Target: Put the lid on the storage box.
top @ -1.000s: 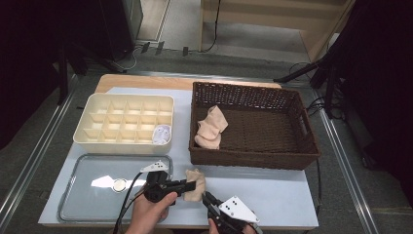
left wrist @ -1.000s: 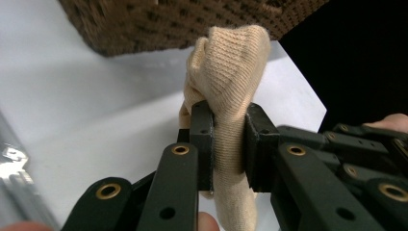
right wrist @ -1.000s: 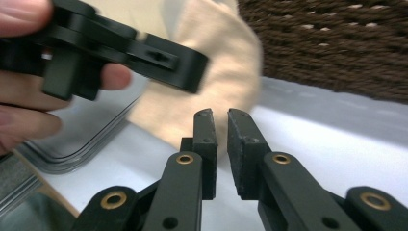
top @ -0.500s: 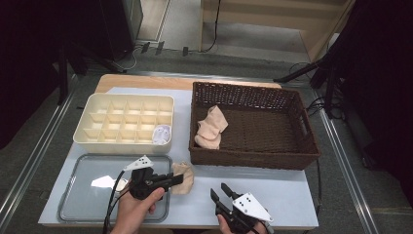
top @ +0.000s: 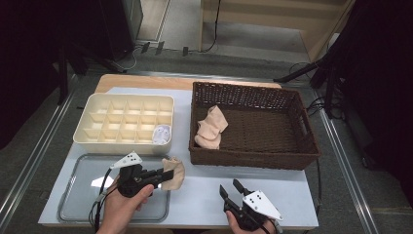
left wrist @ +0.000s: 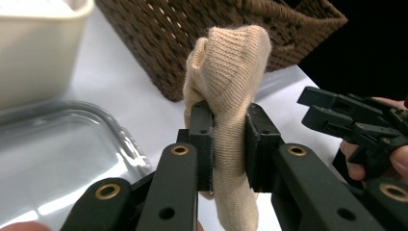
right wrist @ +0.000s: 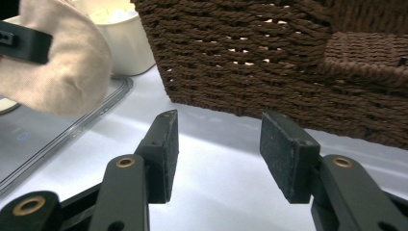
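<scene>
High view: left hand-held gripper (top: 168, 176) level.

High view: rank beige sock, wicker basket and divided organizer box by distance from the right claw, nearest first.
From the right claw:
1. Beige sock, to its left, clamped in the left claw.
2. Wicker basket, front wall just beyond it.
3. Divided organizer box, far left, behind the clear tray.

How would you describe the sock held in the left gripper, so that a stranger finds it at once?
Start from the brown wicker basket and go to the table's near edge, beside the clear tray. The beige sock hangs there, pinched in the left gripper. The other beige socks lie inside the basket.
</scene>
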Motion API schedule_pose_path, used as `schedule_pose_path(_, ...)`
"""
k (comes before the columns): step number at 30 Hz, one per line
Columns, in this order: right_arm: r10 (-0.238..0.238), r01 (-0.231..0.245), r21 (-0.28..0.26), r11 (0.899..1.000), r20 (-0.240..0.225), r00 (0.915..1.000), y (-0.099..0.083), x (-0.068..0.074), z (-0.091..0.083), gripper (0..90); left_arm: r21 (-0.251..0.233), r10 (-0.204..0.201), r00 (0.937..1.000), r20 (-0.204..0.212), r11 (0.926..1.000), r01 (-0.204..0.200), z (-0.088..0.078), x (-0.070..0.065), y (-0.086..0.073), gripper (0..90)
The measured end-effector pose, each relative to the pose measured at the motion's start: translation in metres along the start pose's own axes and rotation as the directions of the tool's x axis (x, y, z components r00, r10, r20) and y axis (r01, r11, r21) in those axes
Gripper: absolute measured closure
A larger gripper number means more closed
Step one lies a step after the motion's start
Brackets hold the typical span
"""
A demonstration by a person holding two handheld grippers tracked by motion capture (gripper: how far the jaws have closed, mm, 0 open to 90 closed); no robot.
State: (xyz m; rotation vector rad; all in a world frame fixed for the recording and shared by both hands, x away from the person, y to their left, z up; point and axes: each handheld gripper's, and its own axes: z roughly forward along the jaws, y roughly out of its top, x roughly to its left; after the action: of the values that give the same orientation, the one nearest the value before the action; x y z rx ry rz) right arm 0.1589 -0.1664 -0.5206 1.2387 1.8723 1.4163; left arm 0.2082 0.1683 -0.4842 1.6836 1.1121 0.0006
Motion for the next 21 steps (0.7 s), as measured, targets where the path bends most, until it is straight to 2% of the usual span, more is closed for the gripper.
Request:
schedule_pose_path(10,0.000,0.000,-0.003,1.000,0.002,1.0000,0.001,-0.003,-0.001,46.4,-0.026,0.013,0.9993,-0.035,0.9996,-0.014,-0.023,0.009,0.011,77.7)
schedule_pose_path(21,0.001,-0.001,-0.018,1.000,0.008,1.0000,0.002,-0.007,-0.002,43.3,-0.063,0.005,0.9969,-0.078,0.9980,-0.010,-0.044,0.024,0.025,77.8)
